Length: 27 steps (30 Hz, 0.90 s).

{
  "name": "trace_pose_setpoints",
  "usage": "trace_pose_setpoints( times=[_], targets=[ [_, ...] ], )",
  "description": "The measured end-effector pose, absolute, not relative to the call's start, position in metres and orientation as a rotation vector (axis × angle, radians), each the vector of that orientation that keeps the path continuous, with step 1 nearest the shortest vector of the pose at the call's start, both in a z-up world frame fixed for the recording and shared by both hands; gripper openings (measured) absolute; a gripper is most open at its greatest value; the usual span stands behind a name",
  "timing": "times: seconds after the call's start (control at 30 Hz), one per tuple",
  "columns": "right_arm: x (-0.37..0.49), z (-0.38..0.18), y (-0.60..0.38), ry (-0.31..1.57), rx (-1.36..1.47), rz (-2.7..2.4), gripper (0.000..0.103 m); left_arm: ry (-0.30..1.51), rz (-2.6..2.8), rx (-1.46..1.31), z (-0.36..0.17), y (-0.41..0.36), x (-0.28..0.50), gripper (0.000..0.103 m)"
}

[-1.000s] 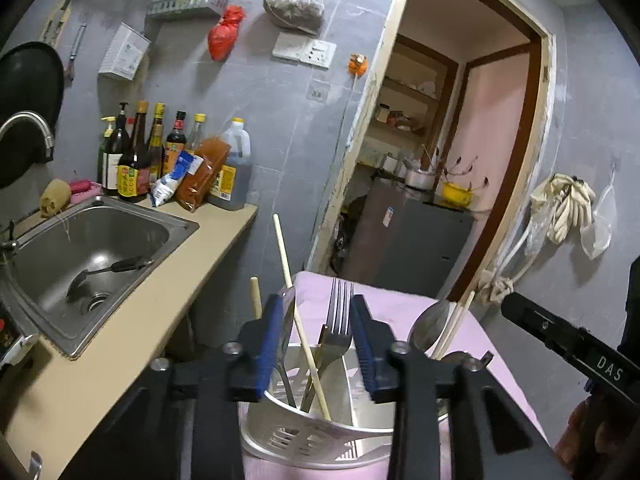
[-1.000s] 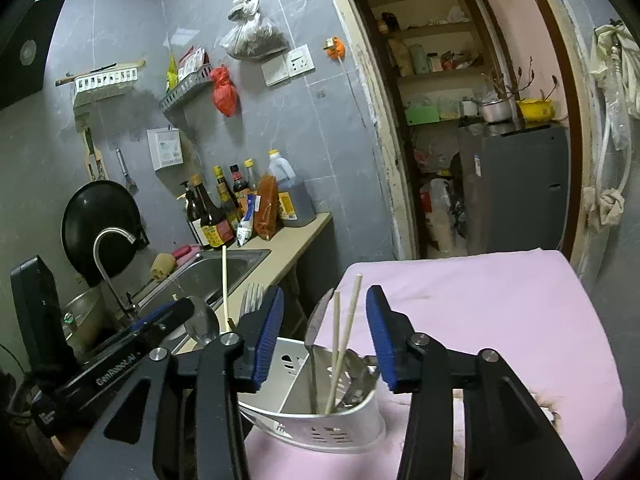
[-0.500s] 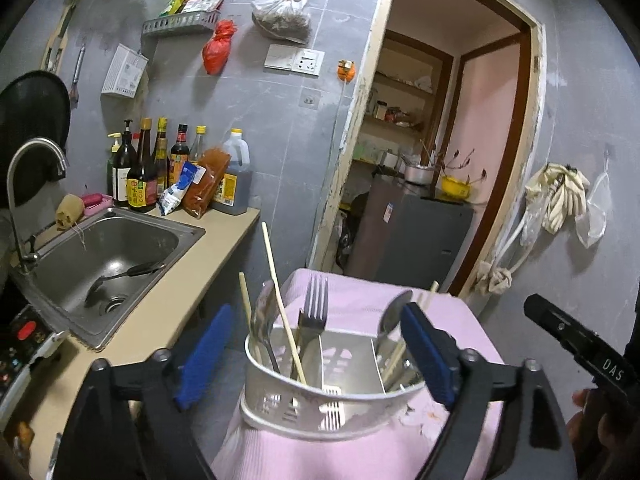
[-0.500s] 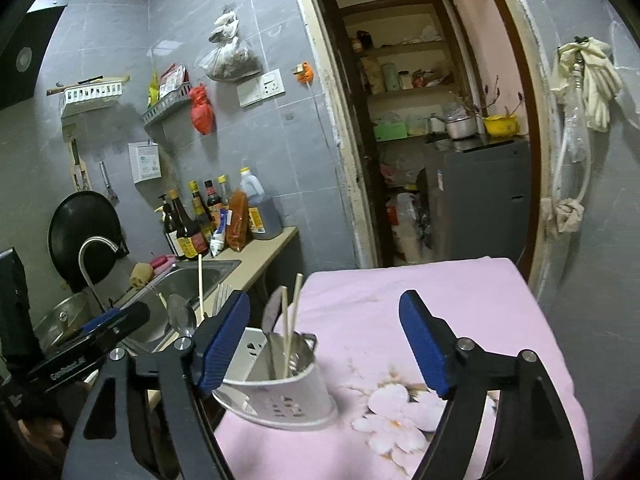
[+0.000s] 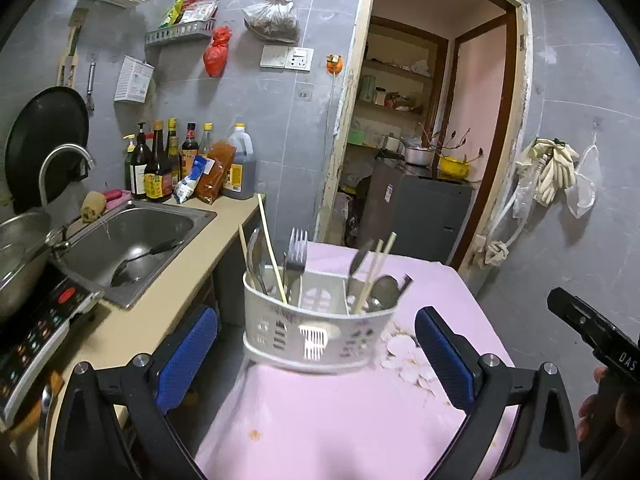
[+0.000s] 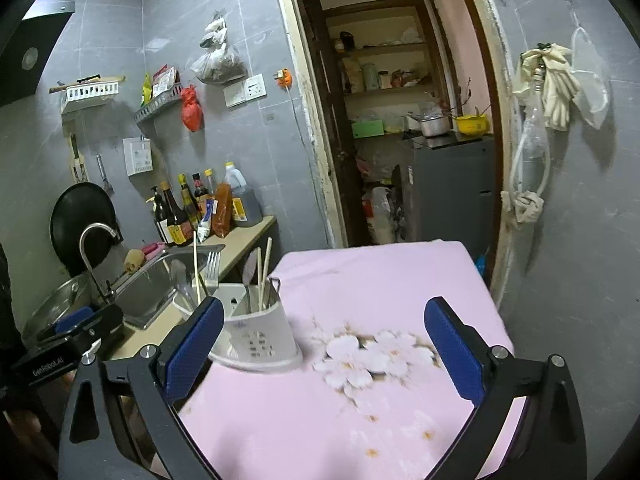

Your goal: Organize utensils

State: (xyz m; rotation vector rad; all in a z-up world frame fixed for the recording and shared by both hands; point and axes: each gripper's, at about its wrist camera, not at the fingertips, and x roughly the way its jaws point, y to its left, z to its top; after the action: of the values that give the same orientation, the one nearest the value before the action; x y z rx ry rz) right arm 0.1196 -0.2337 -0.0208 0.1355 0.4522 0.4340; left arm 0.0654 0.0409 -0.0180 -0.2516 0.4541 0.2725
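A white slotted utensil caddy [image 5: 316, 326] stands at the left edge of the pink floral-clothed table [image 5: 320, 420]. It holds a fork [image 5: 297, 252], chopsticks [image 5: 270, 248], spoons [image 5: 384, 290] and a knife, all upright. My left gripper [image 5: 316, 358] is open and empty, just in front of the caddy. My right gripper [image 6: 322, 354] is open and empty above the cloth, with the caddy [image 6: 260, 340] behind its left finger. The right gripper's body [image 5: 592, 332] shows at the right edge of the left wrist view.
A counter with a steel sink [image 5: 132, 236] holding a ladle lies left of the table, with an induction hob [image 5: 36, 320] and a pot nearer. Sauce bottles [image 5: 168, 168] line the tiled wall. An open doorway [image 6: 400, 140] with a grey cabinet lies behind the table.
Both grippers opened from close around the utensils in the caddy and pulled back toward me, leaving the utensils standing in the caddy.
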Motion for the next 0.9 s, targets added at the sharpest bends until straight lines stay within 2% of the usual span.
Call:
trace_pose_setpoints(
  times=[0.47,0.9],
  targets=[
    [0.049,-0.022,-0.295,0.471,0.092,0.406,0.099,0.48,0.284,-0.23,-0.016,0.001,0.004,0.1],
    [0.017,-0.032,-0.303,0.5,0.063,0.312,0.099,0.489,0.195,-0.16,-0.026,-0.013,-0.02,0.1]
  ],
)
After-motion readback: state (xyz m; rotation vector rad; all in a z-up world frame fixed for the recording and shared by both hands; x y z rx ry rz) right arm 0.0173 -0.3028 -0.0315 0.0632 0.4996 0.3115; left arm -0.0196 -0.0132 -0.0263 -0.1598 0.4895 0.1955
